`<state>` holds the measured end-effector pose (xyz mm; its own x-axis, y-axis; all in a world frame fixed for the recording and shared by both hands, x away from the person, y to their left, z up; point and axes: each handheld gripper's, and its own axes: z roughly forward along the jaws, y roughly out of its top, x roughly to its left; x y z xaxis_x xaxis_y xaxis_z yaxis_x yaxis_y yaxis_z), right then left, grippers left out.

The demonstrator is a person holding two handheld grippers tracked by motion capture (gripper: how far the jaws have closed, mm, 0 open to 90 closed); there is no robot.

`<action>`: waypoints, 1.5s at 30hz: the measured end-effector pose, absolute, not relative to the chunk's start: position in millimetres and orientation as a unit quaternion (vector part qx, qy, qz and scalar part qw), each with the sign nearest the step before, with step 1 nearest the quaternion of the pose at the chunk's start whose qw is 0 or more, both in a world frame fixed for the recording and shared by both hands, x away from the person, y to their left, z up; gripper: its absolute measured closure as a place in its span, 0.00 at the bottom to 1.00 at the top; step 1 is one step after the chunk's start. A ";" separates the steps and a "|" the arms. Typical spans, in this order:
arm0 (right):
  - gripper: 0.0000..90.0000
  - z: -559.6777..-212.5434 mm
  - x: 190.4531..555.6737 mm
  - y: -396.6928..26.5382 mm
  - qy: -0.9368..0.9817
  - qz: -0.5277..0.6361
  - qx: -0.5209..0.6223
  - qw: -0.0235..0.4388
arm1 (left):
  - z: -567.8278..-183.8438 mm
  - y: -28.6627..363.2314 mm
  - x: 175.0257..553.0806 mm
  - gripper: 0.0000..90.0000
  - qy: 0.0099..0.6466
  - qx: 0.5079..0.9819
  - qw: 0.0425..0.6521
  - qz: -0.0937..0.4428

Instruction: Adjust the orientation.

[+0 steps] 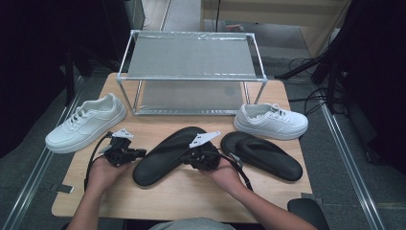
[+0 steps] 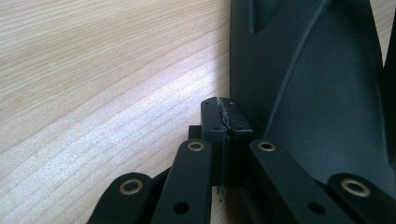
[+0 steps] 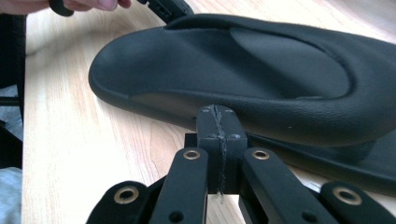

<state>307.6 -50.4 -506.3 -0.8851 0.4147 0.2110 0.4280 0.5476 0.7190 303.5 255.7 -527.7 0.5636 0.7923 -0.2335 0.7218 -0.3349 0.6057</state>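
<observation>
Two black sandals lie on the wooden table [image 1: 191, 196], and the nearer one [image 1: 165, 155] sits between both grippers, its toe toward 1 o'clock and its heel toward 7 o'clock. The left gripper [image 1: 136, 153] waits at the sandal's 9 o'clock edge; in the left gripper view [image 2: 226, 116] its pads are pressed flat together with nothing between them, tips just beside the dark sole. The right gripper [image 1: 189, 160] sits at the 3 o'clock edge, and in the right gripper view [image 3: 218, 123] its jaws are likewise closed on nothing, nose against the sandal's rim. The second sandal [image 1: 263, 154] lies at 3 o'clock of that hand, white sneakers [image 1: 86, 123] and [image 1: 270, 120] flank the wire rack [image 1: 191, 72] at 12 o'clock

To lift this sandal well, I judge each gripper should open first, then bite the thick sole edge from opposite sides, keeping the shoe level. No brand, label or writing can be read on any shoe
</observation>
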 end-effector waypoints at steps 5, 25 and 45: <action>1.00 -507.8 305.4 -44.0 -0.881 -0.414 -0.231 0.000 | -528.9 255.5 299.6 1.00 0.472 0.810 0.345 0.054; 1.00 -507.8 310.9 -52.0 -0.872 -0.421 -0.250 0.001 | -527.3 244.1 290.8 1.00 0.442 0.831 0.336 0.038; 1.00 -509.5 321.9 -61.3 -0.863 -0.429 -0.266 0.018 | -526.4 234.5 282.7 1.00 0.438 0.834 0.334 0.024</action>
